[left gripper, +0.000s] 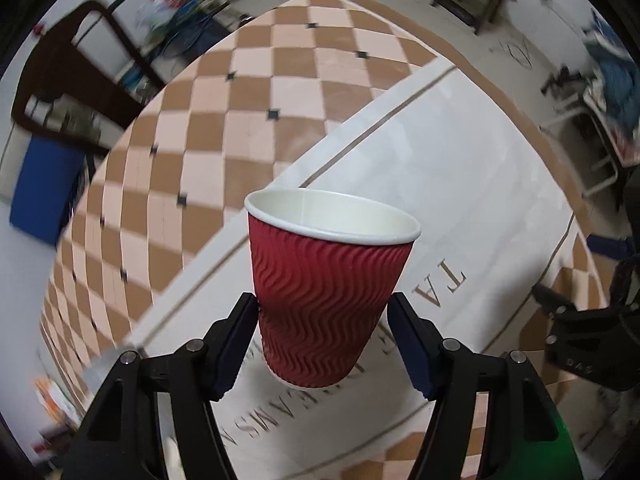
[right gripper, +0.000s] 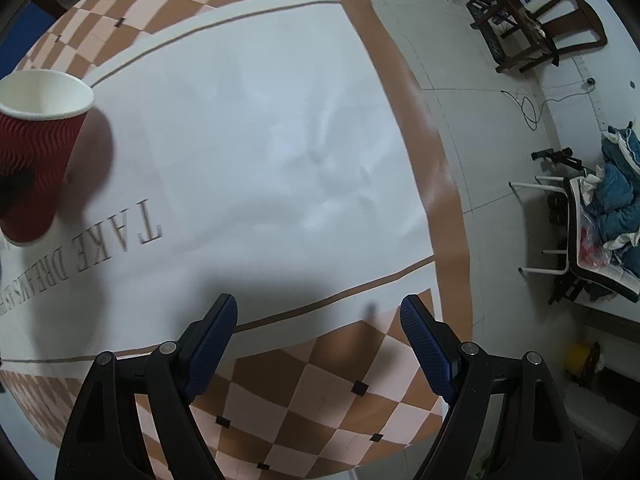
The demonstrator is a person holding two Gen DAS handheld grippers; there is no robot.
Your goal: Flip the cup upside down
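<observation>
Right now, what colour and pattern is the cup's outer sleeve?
Dark red with a wavy ribbed texture; the cup has a white rim and interior. Clearest in left wrist view.

Left gripper (left gripper: 322, 312) clamps red ripple paper cup (left gripper: 326, 292) at lower wall, mouth up, above tablecloth (left gripper: 460, 184). Right gripper (left gripper: 576, 320) near right edge.
</observation>
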